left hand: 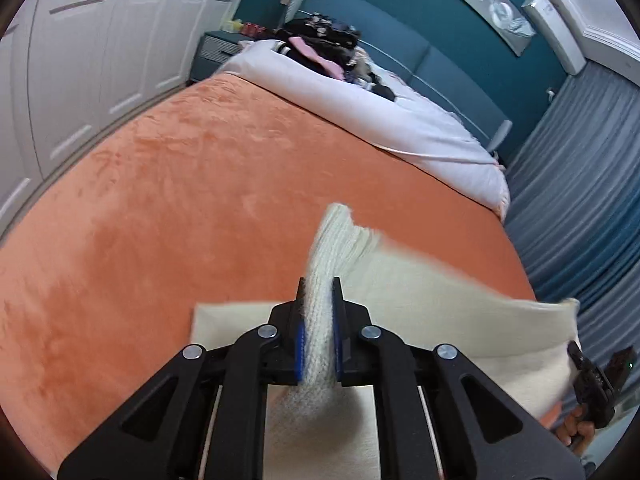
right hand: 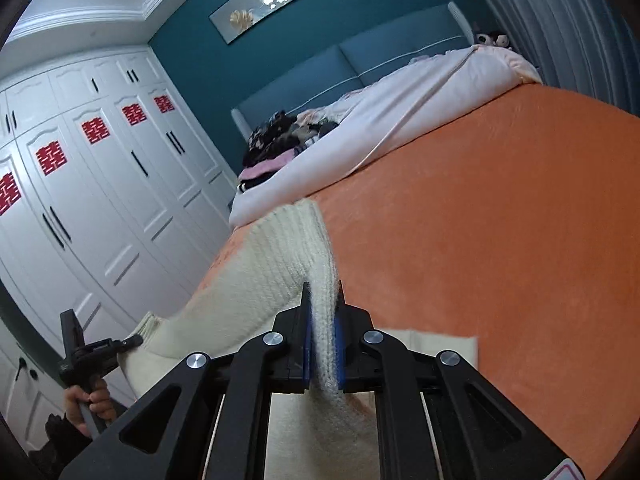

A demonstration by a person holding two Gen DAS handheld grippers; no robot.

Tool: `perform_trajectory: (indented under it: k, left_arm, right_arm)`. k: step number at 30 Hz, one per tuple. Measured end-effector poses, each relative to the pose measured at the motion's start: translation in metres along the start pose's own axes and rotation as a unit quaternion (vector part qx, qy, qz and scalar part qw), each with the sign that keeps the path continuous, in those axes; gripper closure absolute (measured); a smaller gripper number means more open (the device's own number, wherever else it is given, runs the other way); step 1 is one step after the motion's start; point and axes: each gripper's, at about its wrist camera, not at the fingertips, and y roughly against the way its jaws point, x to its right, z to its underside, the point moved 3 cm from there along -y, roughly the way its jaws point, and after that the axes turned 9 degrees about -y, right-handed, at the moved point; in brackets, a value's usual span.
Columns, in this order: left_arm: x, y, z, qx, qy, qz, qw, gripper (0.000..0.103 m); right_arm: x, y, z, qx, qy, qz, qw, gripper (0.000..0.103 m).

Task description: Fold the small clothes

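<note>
A cream knitted garment [left hand: 440, 304] lies partly on the orange blanket [left hand: 180, 200] and is lifted at one edge. My left gripper [left hand: 319, 292] is shut on its ribbed edge, which stands up between the fingers. My right gripper [right hand: 323, 300] is shut on another part of the same ribbed edge of the garment [right hand: 264, 280]. The knit stretches between the two grippers above the bed. The right gripper shows at the lower right of the left wrist view [left hand: 592, 376], and the left gripper at the lower left of the right wrist view [right hand: 100, 348].
A white duvet [left hand: 360, 108] lies folded back toward the teal headboard [left hand: 420, 52], with a heap of dark and pink clothes [left hand: 320, 48] on it. White wardrobes [right hand: 100, 200] stand along one side of the bed, grey curtains [left hand: 580, 200] along the other. The orange blanket [right hand: 500, 220] stretches ahead.
</note>
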Motion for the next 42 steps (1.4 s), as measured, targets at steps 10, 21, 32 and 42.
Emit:
perform_trajectory:
  k: [10, 21, 32, 42]
  left_arm:
    - [-0.042, -0.124, 0.085, -0.115, 0.024, -0.077, 0.9901, 0.091]
    - [0.065, -0.028, 0.115, -0.041, -0.006, 0.003, 0.9991, 0.071]
    - [-0.026, -0.019, 0.18, -0.087, 0.019, -0.049, 0.9948, 0.102]
    - [-0.016, 0.011, 0.189, -0.06, 0.093, -0.042, 0.9929, 0.07]
  right_arm:
    - [0.093, -0.103, 0.078, -0.151, -0.03, 0.16, 0.975, 0.092]
    - [-0.055, -0.039, 0.164, -0.165, 0.035, 0.005, 0.986, 0.084]
    - [0.08, 0.007, 0.171, -0.165, -0.03, 0.131, 0.977, 0.103]
    - [0.087, 0.073, 0.164, -0.084, -0.075, 0.16, 0.981, 0.066]
